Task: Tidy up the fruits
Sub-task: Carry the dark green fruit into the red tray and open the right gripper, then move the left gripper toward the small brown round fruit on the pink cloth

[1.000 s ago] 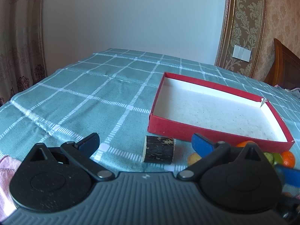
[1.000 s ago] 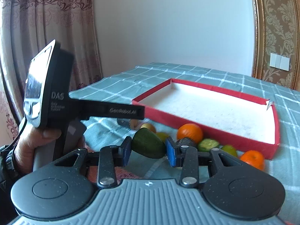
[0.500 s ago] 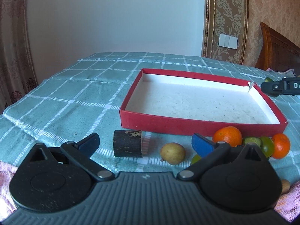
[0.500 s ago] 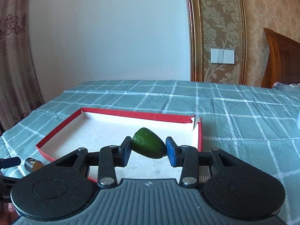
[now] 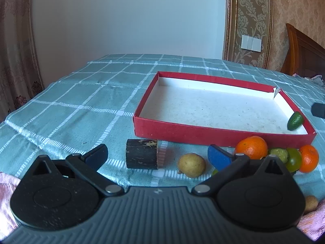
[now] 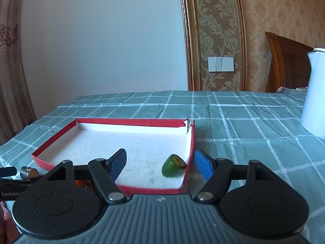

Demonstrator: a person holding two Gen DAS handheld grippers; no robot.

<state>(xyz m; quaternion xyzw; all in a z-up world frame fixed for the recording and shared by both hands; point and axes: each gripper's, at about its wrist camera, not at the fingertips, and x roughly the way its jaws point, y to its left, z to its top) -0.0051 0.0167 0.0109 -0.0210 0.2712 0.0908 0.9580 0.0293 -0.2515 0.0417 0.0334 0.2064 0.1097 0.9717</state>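
Only the left view shows oranges (image 5: pixel 251 147) outside the tray (image 5: pixel 203 135); both claws gape empty

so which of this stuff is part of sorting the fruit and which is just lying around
Job: red tray, green fruit inside it, two oranges, yellow fruit, green pieces.
Lying about: dark wooden block, white jug, pink cloth.

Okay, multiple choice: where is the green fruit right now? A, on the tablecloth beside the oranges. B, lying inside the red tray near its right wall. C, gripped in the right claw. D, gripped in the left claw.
B: the green fruit lies on the white floor of the red tray, close to its right wall, and the right claw is open with nothing between its pads.
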